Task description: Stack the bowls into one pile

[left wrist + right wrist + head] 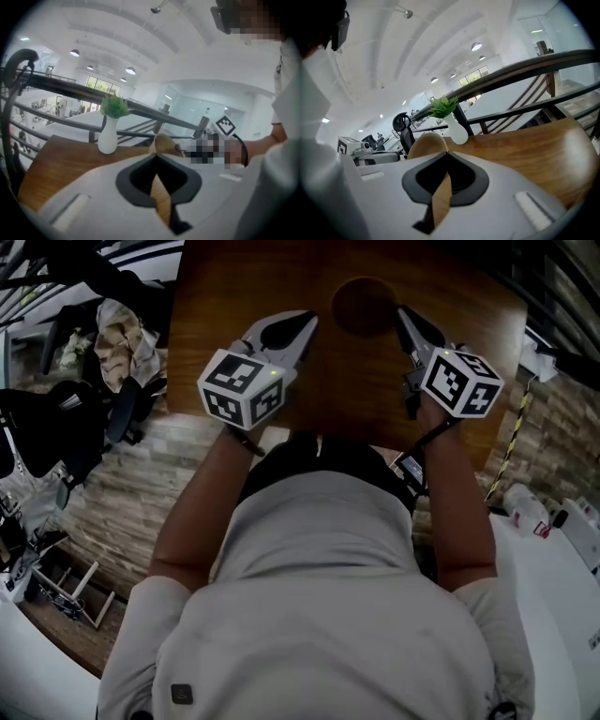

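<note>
A round brown bowl (364, 306) sits on the wooden table (234, 296), between and just beyond the tips of both grippers. Whether it is one bowl or a pile I cannot tell. My left gripper (312, 319) is held above the table to the bowl's left, its jaws shut and empty. My right gripper (400, 311) hangs to the bowl's right, also shut with nothing in it. In the left gripper view the bowl (164, 143) shows just past the closed jaw tips (156, 155). In the right gripper view the bowl (425, 143) lies behind the closed tips (447, 153).
A white vase with a green plant (108, 136) stands on the table beyond the bowl, also seen as the vase (457, 131) in the right gripper view. A dark railing (520, 70) runs behind the table. Chairs and clutter (84, 381) fill the floor at the left.
</note>
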A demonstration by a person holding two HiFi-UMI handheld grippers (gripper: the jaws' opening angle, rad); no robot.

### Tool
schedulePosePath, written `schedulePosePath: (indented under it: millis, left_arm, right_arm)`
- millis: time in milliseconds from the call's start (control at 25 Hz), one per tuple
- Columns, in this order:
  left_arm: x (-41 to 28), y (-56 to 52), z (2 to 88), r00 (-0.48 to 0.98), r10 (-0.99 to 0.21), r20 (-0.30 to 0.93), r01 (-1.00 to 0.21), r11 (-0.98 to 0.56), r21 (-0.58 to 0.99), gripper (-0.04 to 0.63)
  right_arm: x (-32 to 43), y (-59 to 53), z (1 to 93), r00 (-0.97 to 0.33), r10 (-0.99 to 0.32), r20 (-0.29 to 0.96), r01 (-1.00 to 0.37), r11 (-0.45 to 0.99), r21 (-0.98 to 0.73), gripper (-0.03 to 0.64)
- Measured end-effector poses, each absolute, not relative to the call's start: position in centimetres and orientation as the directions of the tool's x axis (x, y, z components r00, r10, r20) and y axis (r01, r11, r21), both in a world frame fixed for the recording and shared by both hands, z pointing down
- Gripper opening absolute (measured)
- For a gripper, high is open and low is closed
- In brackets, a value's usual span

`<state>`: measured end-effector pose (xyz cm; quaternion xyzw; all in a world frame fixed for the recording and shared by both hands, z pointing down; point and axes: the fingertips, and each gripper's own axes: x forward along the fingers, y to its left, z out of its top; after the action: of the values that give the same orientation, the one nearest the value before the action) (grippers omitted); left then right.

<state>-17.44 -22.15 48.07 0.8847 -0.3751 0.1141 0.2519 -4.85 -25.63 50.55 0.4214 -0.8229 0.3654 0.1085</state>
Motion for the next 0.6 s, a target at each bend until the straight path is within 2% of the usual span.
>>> schedulePosePath:
  millis: [240, 600]
  left_arm:
    - [-19.7, -18.9, 41.9, 0.724, -0.615, 0.312, -0.69, -0.643, 0.332, 0.005]
    - [-23.4, -14.4, 37.0, 0.735, -0.619, 0.276, -0.677, -0.677, 0.288, 0.005]
  right_arm:
    - [-6.5, -21.7, 45.2, -0.605, -0.665, 0.437, -0.778, 0.378, -0.502, 0.014]
    - [-9.3, -15.7, 37.9, -0.616, -0.694, 0.372, -0.772, 0.439, -0.461, 0.014]
